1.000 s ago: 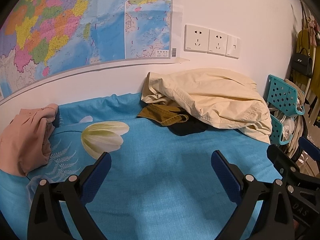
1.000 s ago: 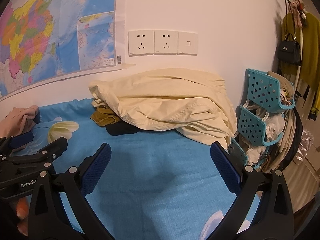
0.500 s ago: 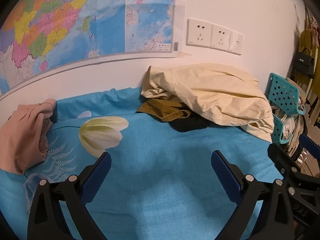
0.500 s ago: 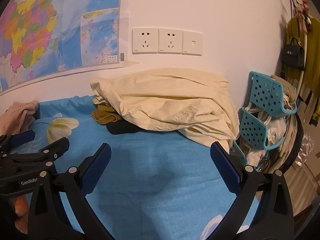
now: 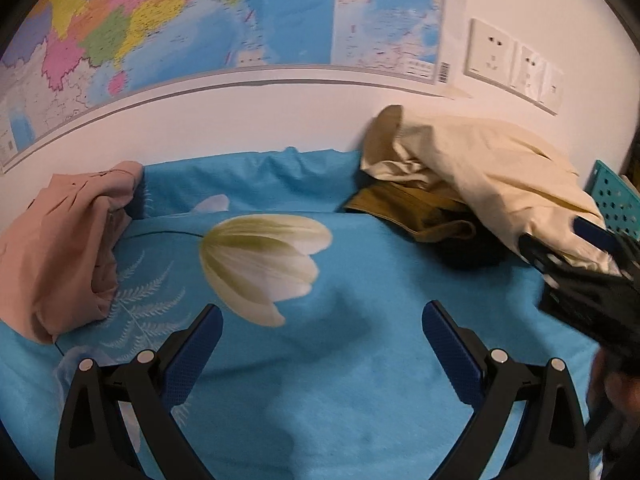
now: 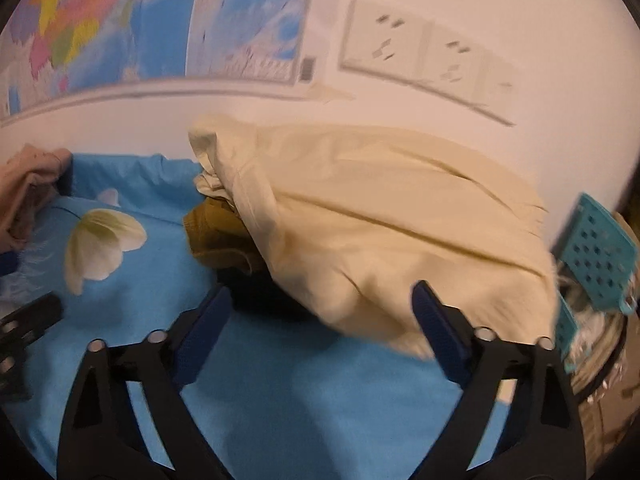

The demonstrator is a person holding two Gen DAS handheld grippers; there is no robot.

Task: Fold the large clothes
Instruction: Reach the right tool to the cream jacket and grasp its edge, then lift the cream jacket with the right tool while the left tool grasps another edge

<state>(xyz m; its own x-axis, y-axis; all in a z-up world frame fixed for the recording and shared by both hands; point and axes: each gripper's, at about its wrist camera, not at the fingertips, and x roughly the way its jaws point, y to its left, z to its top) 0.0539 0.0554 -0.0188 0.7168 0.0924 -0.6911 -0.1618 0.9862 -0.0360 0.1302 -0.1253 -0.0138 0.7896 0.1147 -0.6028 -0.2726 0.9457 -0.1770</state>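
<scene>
Left wrist view: left tongs [image 5: 320, 332] spread wide over blue bedsheet [image 5: 360, 380], nothing between the blue pads, nothing gripped. White tulip print [image 5: 260, 264] on the sheet just beyond the tips. Pink garment [image 5: 60, 248] bunched at far left of the bed, against the wall. Cream garment [image 5: 492, 184] heaped at back right, also against the wall, lying over an olive-brown garment [image 5: 412, 210] and a dark garment [image 5: 468, 250] that pokes out beneath. Right tongs [image 5: 576, 248] entering from the right edge, blurred, close against the lower edge of the cream heap; contact not clear from here. Map poster [image 5: 240, 20] and wall sockets [image 5: 512, 64] above the bed; teal perforated basket [image 5: 616, 200] at far right. Right wrist view: heavy motion blur. Right tongs [image 6: 320, 320] closing but far from shut, cream garment [image 6: 380, 232] lying just ahead, its lower edge reaching between the tips; pads not pressing on cloth, nothing held. Olive-brown garment [image 6: 216, 236] tucked under the left side of the heap. Bedsheet [image 6: 300, 400] under the tongs. Part of the left tongs [image 6: 24, 332] at the left edge. Teal basket [image 6: 596, 252] to the right, off the bed.
</scene>
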